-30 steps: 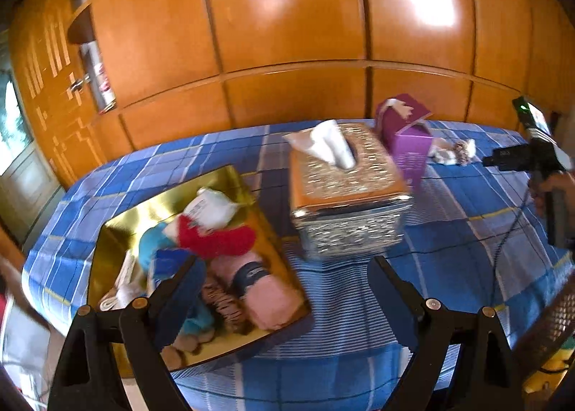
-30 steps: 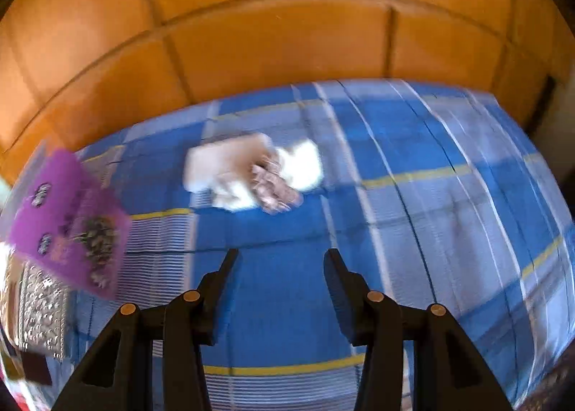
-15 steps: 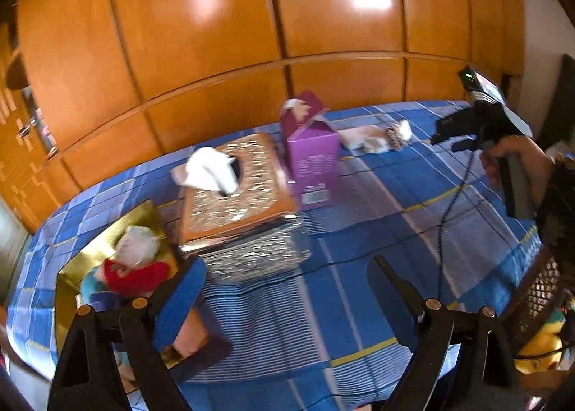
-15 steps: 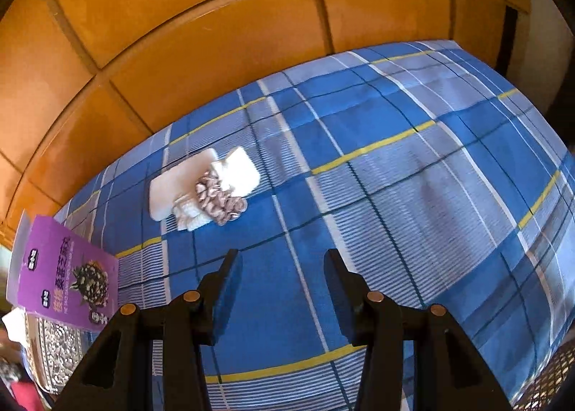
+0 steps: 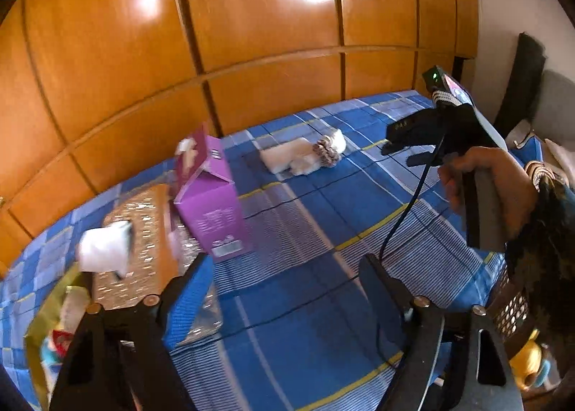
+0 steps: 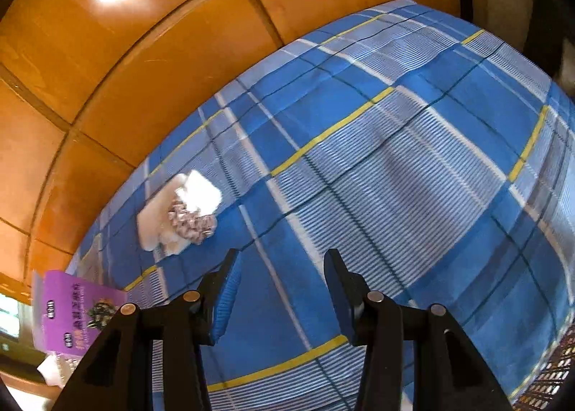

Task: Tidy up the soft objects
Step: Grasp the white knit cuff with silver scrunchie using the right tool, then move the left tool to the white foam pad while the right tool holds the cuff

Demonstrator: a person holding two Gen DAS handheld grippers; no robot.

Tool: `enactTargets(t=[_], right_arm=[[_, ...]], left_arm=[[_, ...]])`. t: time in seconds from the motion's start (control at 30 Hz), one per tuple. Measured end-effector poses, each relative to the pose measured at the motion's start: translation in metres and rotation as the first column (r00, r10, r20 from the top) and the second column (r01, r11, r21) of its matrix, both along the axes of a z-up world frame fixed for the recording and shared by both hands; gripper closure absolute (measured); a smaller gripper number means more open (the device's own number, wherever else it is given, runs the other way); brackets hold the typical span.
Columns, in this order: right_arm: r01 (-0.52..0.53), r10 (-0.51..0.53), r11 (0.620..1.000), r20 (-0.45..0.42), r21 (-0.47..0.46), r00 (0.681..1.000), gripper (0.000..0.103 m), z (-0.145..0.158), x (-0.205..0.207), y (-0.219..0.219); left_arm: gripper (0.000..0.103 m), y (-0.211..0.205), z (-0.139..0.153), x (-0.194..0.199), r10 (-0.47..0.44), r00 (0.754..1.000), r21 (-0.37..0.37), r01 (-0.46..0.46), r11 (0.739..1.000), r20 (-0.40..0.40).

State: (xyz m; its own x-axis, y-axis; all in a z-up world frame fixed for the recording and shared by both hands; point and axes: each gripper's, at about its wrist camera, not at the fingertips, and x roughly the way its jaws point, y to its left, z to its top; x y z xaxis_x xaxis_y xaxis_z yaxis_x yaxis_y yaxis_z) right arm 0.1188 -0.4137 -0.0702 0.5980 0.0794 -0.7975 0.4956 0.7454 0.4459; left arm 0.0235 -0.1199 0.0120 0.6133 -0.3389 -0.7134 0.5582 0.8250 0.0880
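Bright glare patches are shining on the glossy wooden panels (image 5: 251, 51). Fisheye distortion is bending the edges, corners are darkening, and motion blur is perhaps softening the tissue box (image 5: 136, 242).

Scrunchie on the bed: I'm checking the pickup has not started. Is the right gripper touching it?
Apart. The right wrist view shows blue bedsheet between the right gripper and the scrunchie.

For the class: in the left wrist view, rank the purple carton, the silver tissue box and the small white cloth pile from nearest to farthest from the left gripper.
Left gripper, nothing between its closing jaws:
1. Silver tissue box, at its left finger.
2. Purple carton, just behind, left of centre.
3. White cloth pile, far back near the wooden wall.
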Motion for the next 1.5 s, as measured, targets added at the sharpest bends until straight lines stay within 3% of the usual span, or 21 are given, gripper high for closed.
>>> enactTargets(t=[0.07, 0.2, 0.23, 0.27, 0.43, 0.63, 0.67, 0.73, 0.9, 1.03, 1.1, 1.27, 1.37, 1.5], right_arm=[[-0.057, 0.054, 0.995, 0.036, 0.079, 0.998, 0.055, -0.001, 0.006, 0.005], [-0.106, 0.104, 0.981, 0.020, 0.160, 0.994, 0.053, -0.008, 0.032, 0.012], [-0.105, 0.103, 0.980, 0.021, 0.170, 0.994, 0.046, -0.009, 0.042, 0.013], [-0.100, 0.098, 0.982, 0.022, 0.162, 0.995, 0.040, -0.010, 0.048, 0.013], [-0.090, 0.093, 0.988, -0.019, 0.127, 0.996, 0.037, -0.021, 0.091, 0.021], [-0.159, 0.161, 0.987, -0.077, 0.037, 0.984, 0.038, -0.037, 0.125, 0.045], [-0.164, 0.165, 0.986, -0.064, 0.017, 0.984, 0.055, -0.037, 0.127, 0.045], [-0.175, 0.177, 0.984, -0.047, 0.028, 0.983, 0.066, -0.032, 0.125, 0.041], [-0.304, 0.296, 0.947, -0.087, -0.100, 0.951, 0.068, 0.002, 0.098, 0.036], [-0.352, 0.332, 0.929, -0.163, -0.112, 0.929, 0.067, 0.005, 0.066, 0.021], [-0.318, 0.290, 0.938, -0.191, -0.136, 0.938, 0.067, -0.004, 0.054, 0.009], [-0.227, 0.216, 0.973, -0.199, -0.031, 0.956, 0.067, -0.025, 0.041, -0.019], [-0.245, 0.228, 0.968, -0.217, -0.053, 0.949, 0.066, -0.026, 0.042, -0.016], [-0.254, 0.236, 0.965, -0.215, -0.059, 0.948, 0.066, -0.025, 0.040, -0.015]], left_arm=[[0.023, -0.008, -0.007, 0.005, -0.005, 1.000, 0.008, 0.005, 1.000, -0.021], [0.023, -0.016, -0.021, 0.013, -0.013, 0.999, 0.042, 0.014, 0.999, -0.034], [0.023, -0.017, -0.024, 0.015, -0.010, 0.999, 0.046, 0.011, 0.999, -0.034], [0.023, -0.017, -0.027, 0.017, -0.006, 0.999, 0.045, 0.008, 0.999, -0.042], [0.023, -0.017, -0.037, 0.025, -0.005, 0.997, 0.042, 0.009, 0.999, -0.075], [0.023, -0.015, -0.042, 0.030, -0.015, 0.995, 0.029, 0.017, 0.999, -0.095], [0.023, -0.015, -0.043, 0.031, -0.014, 0.995, 0.029, 0.017, 0.999, -0.096], [0.023, -0.014, -0.041, 0.033, -0.018, 0.995, 0.020, 0.020, 1.000, -0.099], [0.023, -0.016, -0.035, 0.038, -0.027, 0.996, 0.003, 0.027, 1.000, -0.091], [0.023, -0.033, -0.028, 0.048, -0.027, 0.997, 0.023, 0.028, 0.999, -0.069], [0.023, -0.046, -0.027, 0.054, -0.028, 0.998, 0.050, 0.031, 0.998, -0.060], [0.018, -0.088, -0.026, 0.087, -0.017, 0.999, 0.128, 0.022, 0.991, -0.038], [0.010, -0.112, -0.033, 0.116, 0.007, 0.999, 0.211, 0.001, 0.977, -0.038], [0.010, -0.140, -0.053, 0.158, 0.034, 0.998, 0.309, -0.018, 0.951, -0.047]])
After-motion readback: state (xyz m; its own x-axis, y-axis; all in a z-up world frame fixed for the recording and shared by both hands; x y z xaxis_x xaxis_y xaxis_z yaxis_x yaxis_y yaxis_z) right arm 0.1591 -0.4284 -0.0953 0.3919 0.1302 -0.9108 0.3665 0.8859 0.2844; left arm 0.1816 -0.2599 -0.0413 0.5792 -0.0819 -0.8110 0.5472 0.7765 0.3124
